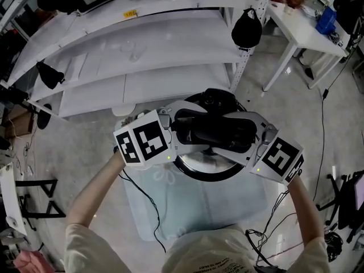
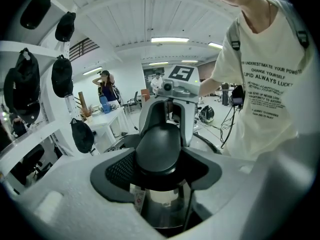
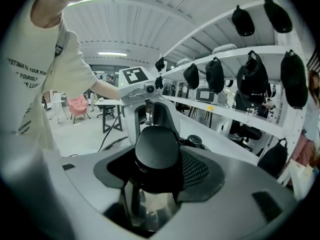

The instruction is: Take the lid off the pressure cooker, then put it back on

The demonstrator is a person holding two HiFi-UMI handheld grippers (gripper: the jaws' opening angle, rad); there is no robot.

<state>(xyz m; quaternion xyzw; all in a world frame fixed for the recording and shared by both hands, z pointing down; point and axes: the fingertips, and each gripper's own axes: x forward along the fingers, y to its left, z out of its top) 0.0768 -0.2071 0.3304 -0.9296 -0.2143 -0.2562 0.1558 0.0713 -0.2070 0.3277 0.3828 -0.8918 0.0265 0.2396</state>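
In the head view the steel pressure cooker (image 1: 196, 172) is seen from above, with a long black lid handle (image 1: 219, 131) lying across its top. My left gripper (image 1: 177, 131) holds the handle's left end and my right gripper (image 1: 254, 144) holds its right end. In the left gripper view the rounded black handle end (image 2: 158, 146) sits between my left gripper's (image 2: 160, 170) dark pads, with shiny steel below it. The right gripper view has the other handle end (image 3: 157, 151) gripped the same way by my right gripper (image 3: 156, 171). A black knob (image 3: 194, 141) shows on the lid beyond.
The cooker is above a pale mat (image 1: 170, 206) on the floor. White curved shelves (image 1: 142, 56) stand just behind it, with black caps (image 1: 247, 30) hanging from the posts. A white table (image 1: 307, 33) is at the far right and cables (image 1: 324, 124) trail over the floor.
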